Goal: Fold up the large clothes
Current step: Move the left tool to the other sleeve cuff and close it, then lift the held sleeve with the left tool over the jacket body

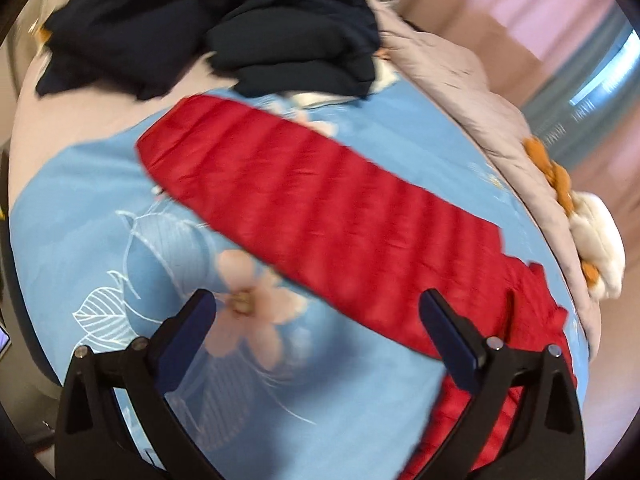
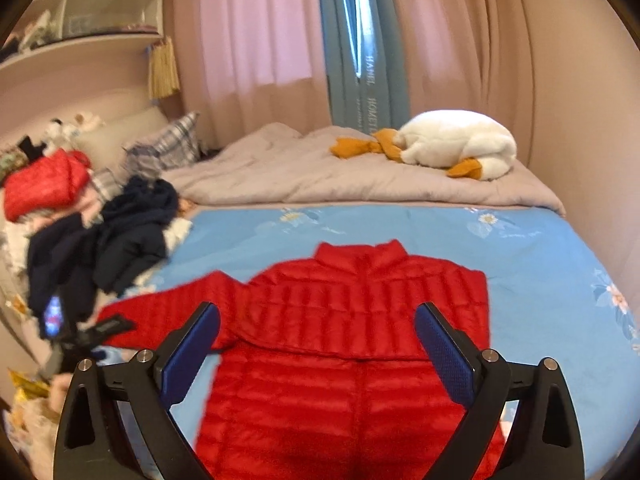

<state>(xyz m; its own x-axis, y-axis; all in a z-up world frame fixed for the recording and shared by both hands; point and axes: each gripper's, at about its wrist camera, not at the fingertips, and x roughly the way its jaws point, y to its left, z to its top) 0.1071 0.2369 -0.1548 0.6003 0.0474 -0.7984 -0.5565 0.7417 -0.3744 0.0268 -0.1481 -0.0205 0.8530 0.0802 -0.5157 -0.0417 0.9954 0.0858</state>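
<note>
A red quilted puffer jacket [image 2: 352, 344] lies flat on the blue floral bedsheet [image 2: 532, 264], collar away from me. One sleeve is folded across the chest; the other sleeve [image 2: 168, 312] stretches out to the left. My right gripper [image 2: 318, 344] is open and empty, hovering above the jacket's middle. In the left wrist view the outstretched red sleeve [image 1: 320, 216] runs diagonally across the sheet [image 1: 80, 200]. My left gripper [image 1: 316, 320] is open and empty just above the sleeve's near edge. The left gripper also shows in the right wrist view [image 2: 92, 332], at the sleeve cuff.
A heap of dark navy clothes [image 2: 108, 240] and another red garment [image 2: 44, 184] lie at the left, near the plaid pillows [image 2: 168, 148]. A grey duvet [image 2: 320, 172] with a white plush duck [image 2: 452, 144] covers the bed's far side. Curtains hang behind.
</note>
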